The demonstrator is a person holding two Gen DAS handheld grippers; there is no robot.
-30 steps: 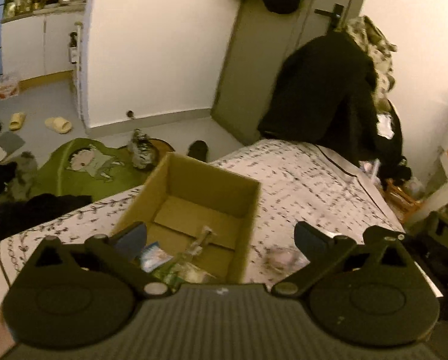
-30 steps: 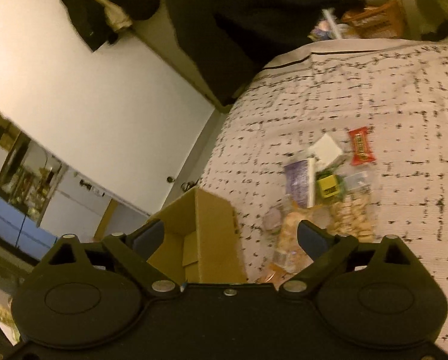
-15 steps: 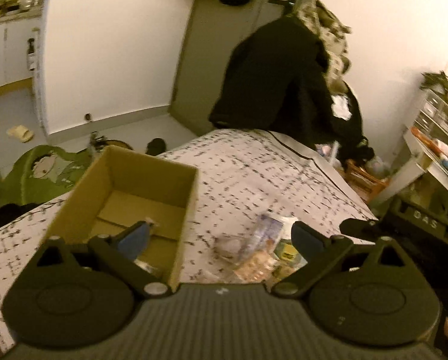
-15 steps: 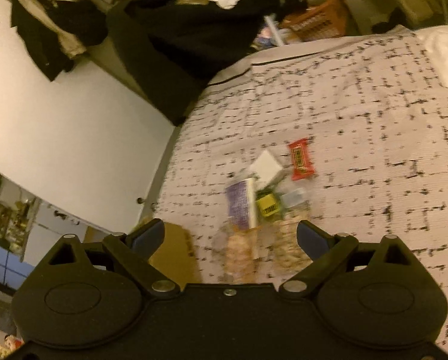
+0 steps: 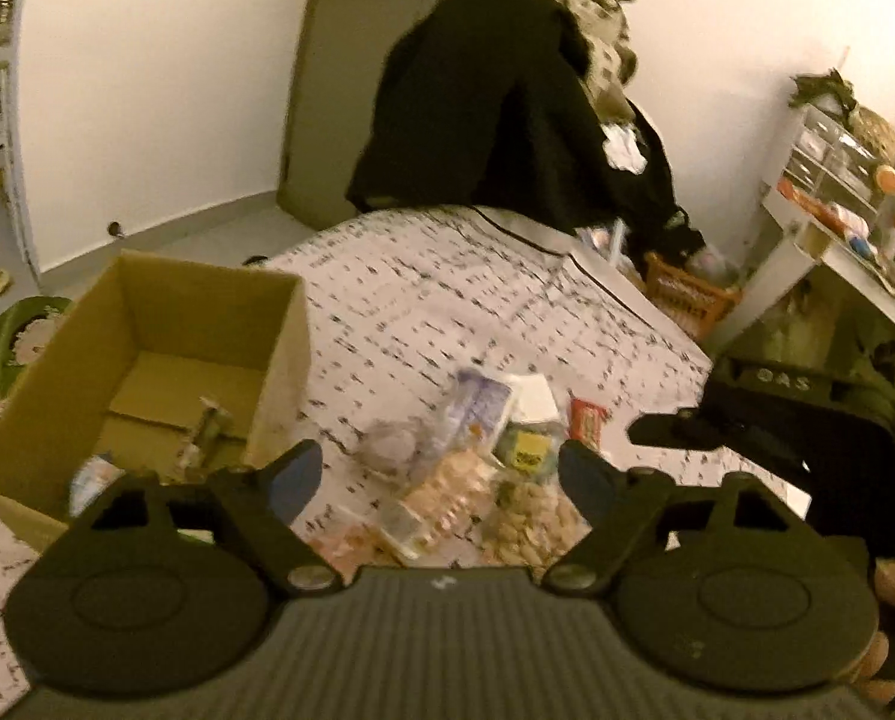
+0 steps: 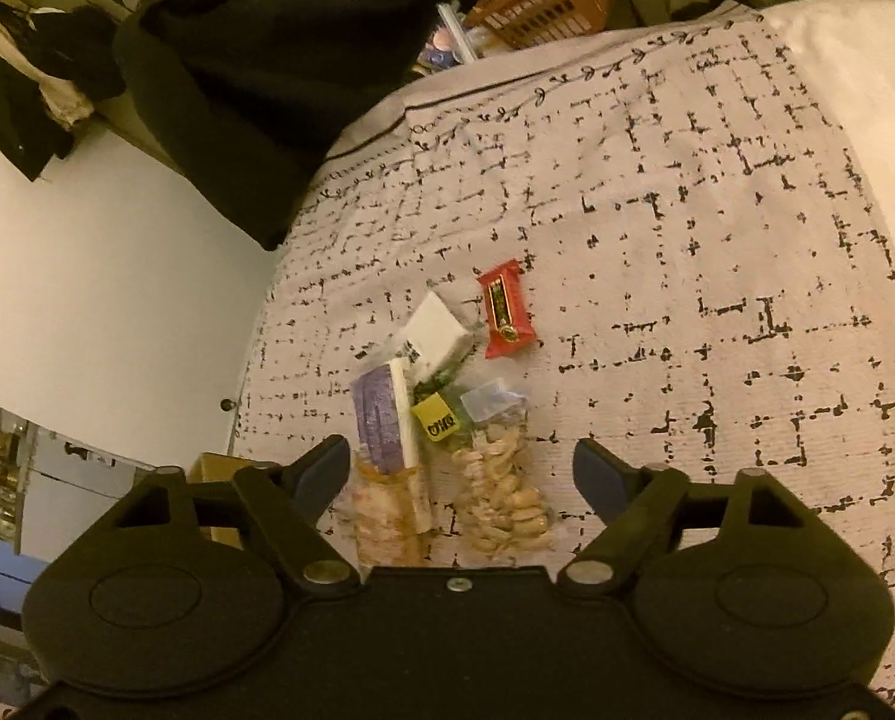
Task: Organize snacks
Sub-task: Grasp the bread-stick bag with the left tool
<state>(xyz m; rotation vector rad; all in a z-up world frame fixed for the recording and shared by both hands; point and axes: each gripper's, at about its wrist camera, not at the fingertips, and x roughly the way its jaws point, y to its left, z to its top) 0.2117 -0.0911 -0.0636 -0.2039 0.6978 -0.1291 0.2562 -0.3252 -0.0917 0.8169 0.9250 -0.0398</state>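
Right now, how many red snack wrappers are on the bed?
1. The red wrapper lies at the far edge of the snack pile, beside the white box. Others may be hidden underneath.

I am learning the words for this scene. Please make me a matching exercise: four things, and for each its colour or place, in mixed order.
Things:
1. cardboard box
2. snack bar wrapper
3. small carton
4. bag of nuts

Colour or place:
A. white
B. red
C. nearest the right gripper
D. left of the snack pile

Pairs: 1-D, 2-B, 3-A, 4-C
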